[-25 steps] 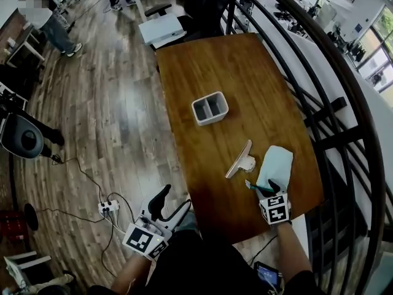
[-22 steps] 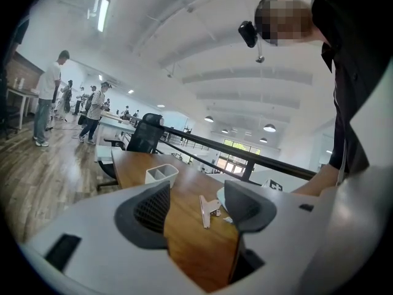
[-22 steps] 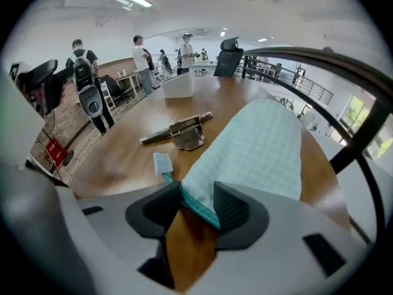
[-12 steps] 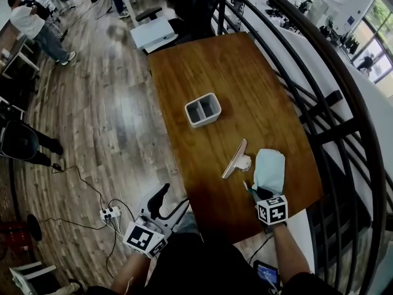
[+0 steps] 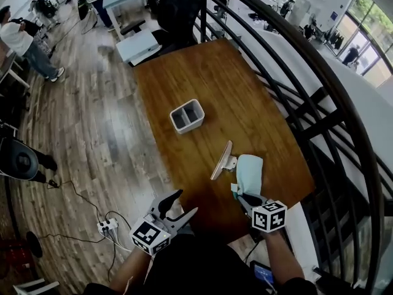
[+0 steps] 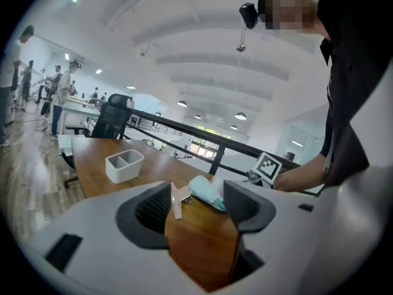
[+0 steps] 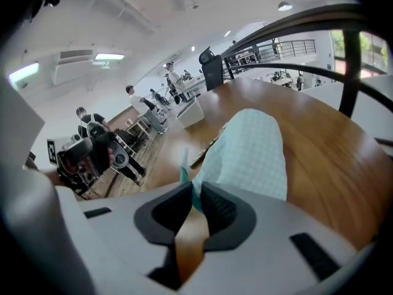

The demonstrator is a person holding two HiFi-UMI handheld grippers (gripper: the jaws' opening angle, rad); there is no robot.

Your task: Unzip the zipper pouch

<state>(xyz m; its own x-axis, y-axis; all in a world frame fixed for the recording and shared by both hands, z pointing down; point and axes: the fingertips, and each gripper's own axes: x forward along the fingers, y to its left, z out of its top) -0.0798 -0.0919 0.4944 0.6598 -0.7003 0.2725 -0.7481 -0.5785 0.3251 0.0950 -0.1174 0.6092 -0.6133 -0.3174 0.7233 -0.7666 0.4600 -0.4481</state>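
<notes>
Fingers [image 7: 218,212] of the right gripper [image 5: 241,195] have just been closing and pinch the teal tab [image 7: 184,176] of the pale mint fabric zipper pouch [image 5: 249,172]. It lies on the wooden tabletop [image 5: 245,97], nearer than the white divided plastic bin [image 5: 186,116]. I'd pin it with the left gripper [image 5: 186,201], whose fingers are wide and empty.

Pouch [image 5: 249,171] on table [image 5: 202,78], perhaps touching stand [image 5: 221,161]

No words, brand names or numbers legible in any view. Only printed marks are black-and-white square code patterns, not letters:
- left gripper's marker cube [image 5: 149,236], 7 o'clock in head view
- right gripper's marker cube [image 5: 270,217], 5 o'clock in head view; the same pattern shows in left gripper view, at 3 o'clock.
</notes>
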